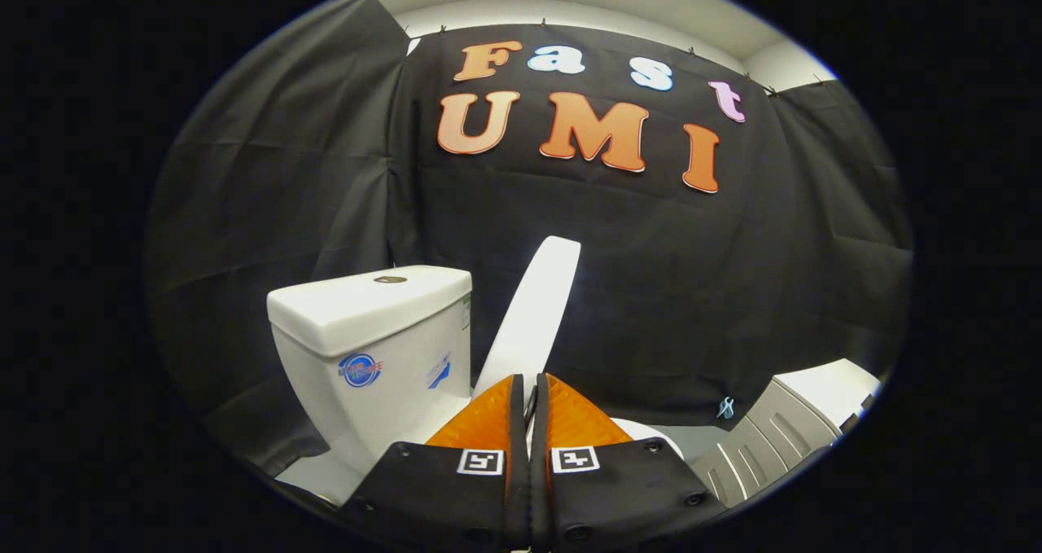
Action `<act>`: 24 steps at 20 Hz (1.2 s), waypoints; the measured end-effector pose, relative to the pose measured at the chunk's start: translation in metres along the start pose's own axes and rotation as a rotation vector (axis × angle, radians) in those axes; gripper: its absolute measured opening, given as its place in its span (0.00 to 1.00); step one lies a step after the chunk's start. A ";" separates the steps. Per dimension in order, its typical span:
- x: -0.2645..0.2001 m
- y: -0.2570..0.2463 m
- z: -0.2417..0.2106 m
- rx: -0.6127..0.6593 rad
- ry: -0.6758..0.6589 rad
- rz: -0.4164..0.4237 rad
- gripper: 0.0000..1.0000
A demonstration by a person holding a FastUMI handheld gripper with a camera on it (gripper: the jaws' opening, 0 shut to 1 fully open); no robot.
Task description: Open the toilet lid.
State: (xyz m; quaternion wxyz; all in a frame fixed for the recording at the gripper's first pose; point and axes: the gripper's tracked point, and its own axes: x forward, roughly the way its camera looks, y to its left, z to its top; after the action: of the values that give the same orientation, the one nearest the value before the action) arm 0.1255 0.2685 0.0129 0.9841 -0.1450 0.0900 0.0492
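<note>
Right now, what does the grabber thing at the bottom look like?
The two-finger gripper has two ribbed, wedge-shaped fingers that taper to points. They are fixed to black blocky mounts with round screw heads. Each mount carries a small square black-and-white marker.

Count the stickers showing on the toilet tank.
2: one round sticker on the tank, a smaller sticker beside it. The shut gripper may hide more.
</note>
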 end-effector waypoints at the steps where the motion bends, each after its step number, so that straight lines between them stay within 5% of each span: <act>1: 0.001 0.007 0.004 -0.007 0.002 0.000 0.08; 19: 0.017 0.129 0.020 -0.076 -0.003 0.112 0.08; 24: 0.017 0.122 0.022 -0.099 0.000 0.053 0.08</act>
State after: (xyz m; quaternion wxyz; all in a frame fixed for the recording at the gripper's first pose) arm 0.1309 0.3920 -0.0036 0.9740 -0.1913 0.0914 0.0796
